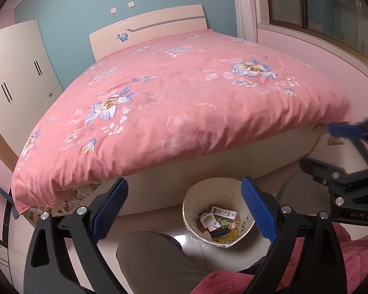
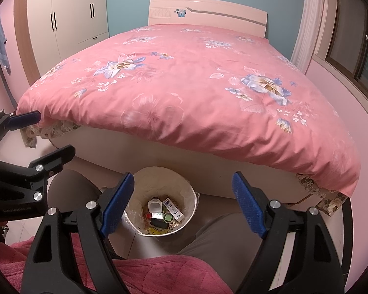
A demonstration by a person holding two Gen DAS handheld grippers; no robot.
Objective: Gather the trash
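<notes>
Holding our left gripper [image 1: 184,210] and right gripper [image 2: 182,202] wide apart with nothing in them, we see the light little trash boxes [image 2: 165,213] down inside the bin [image 2: 137,186], easy to pinch by their flat sides.

Left hand-held gripper [image 1: 184,210] of black angular arms, ridged blue pads [image 1: 110,212], silver screws [image 1: 81,210], right hand-held gripper [image 2: 182,203] alike, grey-brown trousers [image 1: 154,262], pink quilted garment [image 2: 159,276]
</notes>
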